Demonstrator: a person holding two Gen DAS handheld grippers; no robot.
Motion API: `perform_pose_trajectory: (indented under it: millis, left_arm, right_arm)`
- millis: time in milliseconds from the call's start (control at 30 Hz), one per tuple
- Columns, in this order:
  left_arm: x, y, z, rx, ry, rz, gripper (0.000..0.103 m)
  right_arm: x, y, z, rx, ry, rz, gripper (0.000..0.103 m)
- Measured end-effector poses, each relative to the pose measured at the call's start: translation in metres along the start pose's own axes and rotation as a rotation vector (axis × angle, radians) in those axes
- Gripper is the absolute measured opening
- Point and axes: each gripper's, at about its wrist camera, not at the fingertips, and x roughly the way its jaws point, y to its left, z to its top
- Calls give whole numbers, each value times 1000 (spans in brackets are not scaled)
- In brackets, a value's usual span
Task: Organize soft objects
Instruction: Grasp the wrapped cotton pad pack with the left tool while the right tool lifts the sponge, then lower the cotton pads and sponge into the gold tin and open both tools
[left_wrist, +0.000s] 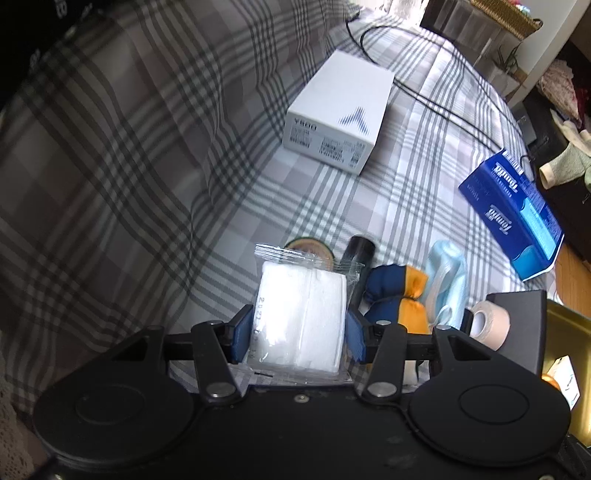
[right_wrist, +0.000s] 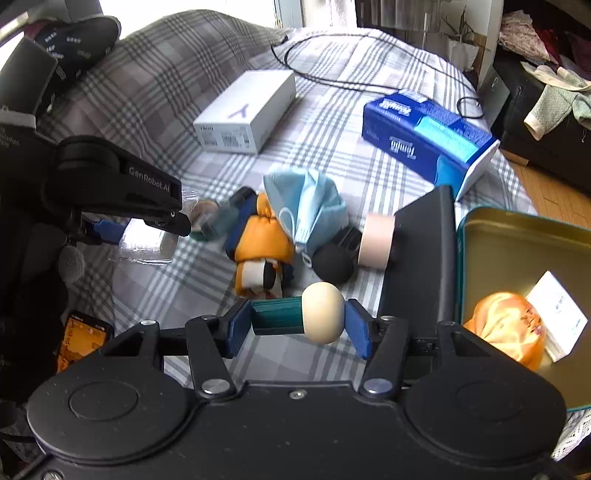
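Observation:
My left gripper (left_wrist: 298, 328) is shut on a clear plastic pack of white cotton pads (left_wrist: 301, 317), held above the plaid bedsheet. It also shows in the right wrist view (right_wrist: 147, 236) at the left. My right gripper (right_wrist: 295, 325) is shut on a teal cylinder with a cream rounded end (right_wrist: 299, 314). On the sheet lie an orange-and-blue stuffed toy (right_wrist: 264, 242), a light blue face mask (right_wrist: 310, 206), a black foam ball (right_wrist: 332, 264) and a beige tape roll (right_wrist: 375, 240). The toy (left_wrist: 397, 295), mask (left_wrist: 447, 277) and tape (left_wrist: 491, 325) also show in the left wrist view.
An open gold-lined tin (right_wrist: 517, 251) at the right holds an orange cloth pouch (right_wrist: 509, 328) and a white card. Its black lid (right_wrist: 421, 258) stands beside it. A white box (right_wrist: 247, 110), a blue tissue box (right_wrist: 428, 136) and a black cable (right_wrist: 332, 79) lie farther back. A phone (right_wrist: 79, 338) lies at the left.

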Motion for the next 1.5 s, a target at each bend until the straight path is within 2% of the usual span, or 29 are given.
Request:
perform_pose_trajectory:
  millis: [200, 400, 600, 800, 933, 1100, 1500]
  left_arm:
    - [-26, -23, 0, 53, -64, -25, 48]
    - [-47, -65, -11, 159, -99, -76, 48]
    - [-48, -105, -25, 249, -46, -158, 48]
    - [-39, -149, -43, 320, 35, -206, 48]
    - [-33, -180, -54, 374, 61, -200, 48]
    - [-26, -221, -59, 414, 88, -219, 48]
    - [-8, -298, -57, 504, 60, -174, 48]
  right_arm:
    - [-23, -19, 16, 44, -45, -21, 54]
    - [-48, -60, 33, 104, -55, -110, 54]
    - [-74, -115, 50, 174, -5, -226, 54]
    - [-68, -169, 57, 265, 141, -298, 54]
    - [-60, -193, 59, 293, 193, -336, 54]
    - [-64, -212, 67, 287, 158, -363, 54]
    - [-74, -241, 58, 313, 117, -367, 54]
